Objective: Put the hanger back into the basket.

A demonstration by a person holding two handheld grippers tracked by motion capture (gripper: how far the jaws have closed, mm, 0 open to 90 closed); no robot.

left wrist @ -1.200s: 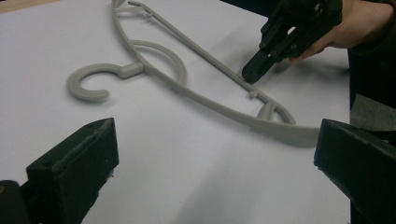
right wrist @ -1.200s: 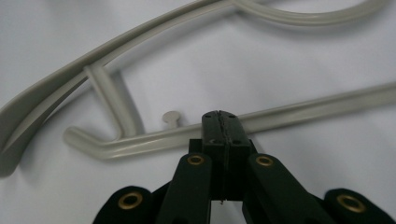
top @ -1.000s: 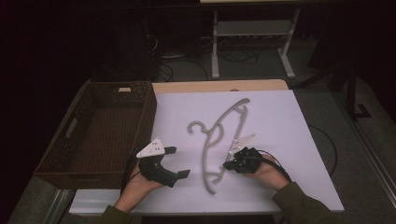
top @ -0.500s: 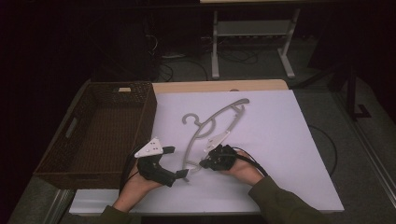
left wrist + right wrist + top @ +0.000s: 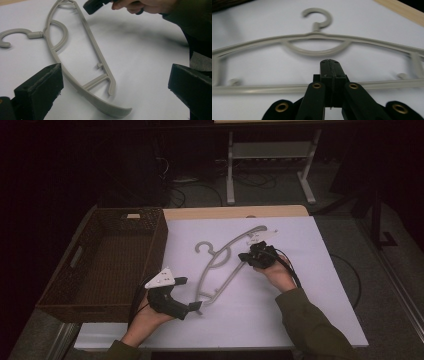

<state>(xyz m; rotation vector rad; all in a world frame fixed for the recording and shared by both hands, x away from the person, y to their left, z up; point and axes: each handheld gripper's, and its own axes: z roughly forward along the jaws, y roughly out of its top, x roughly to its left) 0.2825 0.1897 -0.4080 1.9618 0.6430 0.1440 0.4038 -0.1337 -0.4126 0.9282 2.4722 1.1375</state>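
- Grey plastic clothes hanger [image 5: 226, 265] lies flat on the white sheet [image 5: 310, 285] covering the worktop, slanting from its far end near the right hand down to its near end by the left tongs.
- Left tongs [image 5: 192, 306] stand wide apart; in the left gripper view the two black jaws flank the hanger's near tip [image 5: 120, 112] without touching it, and both jaws are cut off by the picture's edges.
- Right tongs [image 5: 331, 65] are pressed together over the hanger's straight lower bar [image 5: 262, 88]; the jaws cover the crossing point, so I cannot tell whether the bar is truly pinched between them or merely lies under them.
- From the high view the right tongs [image 5: 245, 256] are dark and small, their jaws hard to make out.
- Hook [image 5: 318, 16] looks blurred in the right gripper view.
- Dark woven wicker basket [image 5: 65, 290] sits beside the sheet at the left, well apart from the hanger; its interior is dim.
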